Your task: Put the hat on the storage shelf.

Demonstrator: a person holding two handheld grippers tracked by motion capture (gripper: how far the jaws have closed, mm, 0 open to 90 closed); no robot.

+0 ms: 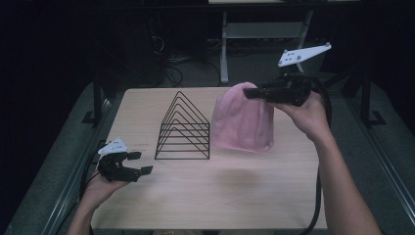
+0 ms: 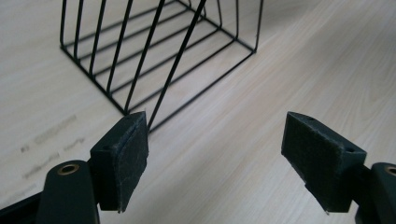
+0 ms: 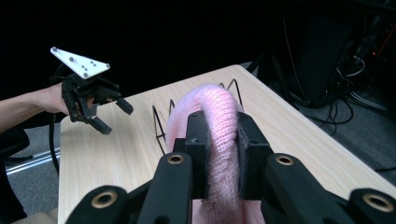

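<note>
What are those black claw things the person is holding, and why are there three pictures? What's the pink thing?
Those are hand-held grabbers, each with two jaws. One picture looks down from above the wooden table. The other two come from small cameras riding on each grabber. The right gripper is pinching a pink knitted hat by its top, lifting it so the rim just hangs at the table. The left gripper is open and holds nothing. Between them stands a black wire rack shaped like triangles.
</note>
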